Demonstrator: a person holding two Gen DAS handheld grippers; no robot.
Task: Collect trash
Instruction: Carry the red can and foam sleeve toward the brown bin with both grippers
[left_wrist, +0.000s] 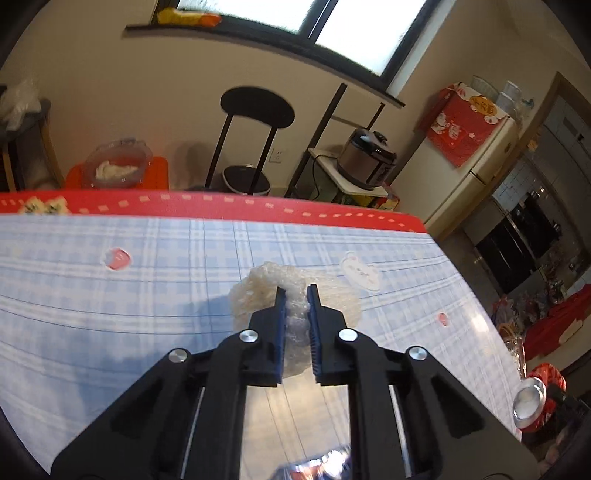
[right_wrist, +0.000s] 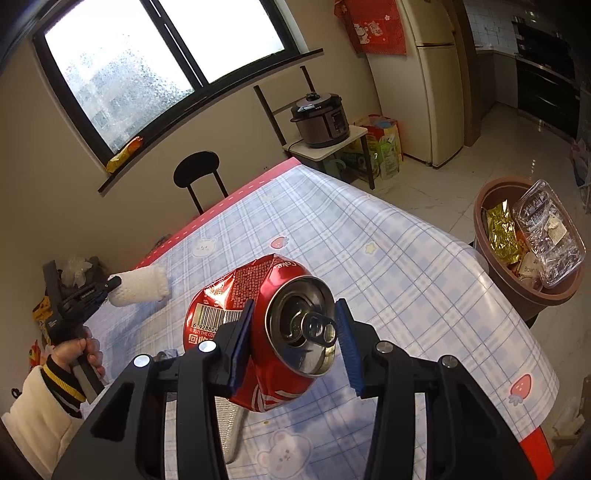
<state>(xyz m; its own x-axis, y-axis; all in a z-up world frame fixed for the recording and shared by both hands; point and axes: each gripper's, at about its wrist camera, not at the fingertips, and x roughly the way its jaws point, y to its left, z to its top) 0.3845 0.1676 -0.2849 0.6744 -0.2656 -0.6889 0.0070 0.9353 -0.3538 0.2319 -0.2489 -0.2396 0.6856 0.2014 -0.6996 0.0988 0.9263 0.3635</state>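
- Trash is partly gathered: the bin (right_wrist: 532, 288) on the floor past the table's far corner already holds a clear plastic box (right_wrist: 550, 229) and a gold wrapper (right_wrist: 500, 229).
- Left gripper (left_wrist: 295, 295) is clamped on a wad (left_wrist: 295, 291) of white foam net, which sits at the table (left_wrist: 110, 302); whether it is lifted clear is hard to judge.
- Right gripper (right_wrist: 293, 321) is clamped on a crushed red can (right_wrist: 258, 325), held above the tablecloth, well apart from the bin.
- Left to do, I judge: carry both pieces over to the bin and drop them in.
- No other loose trash shows on the visible cloth, though a shiny scrap at the bottom edge of the left view is cut off and unreadable.
- Can's underside and the wad's near end are hidden by the jaws.
- Bin's far side runs out of frame, so how full it is stays unclear.
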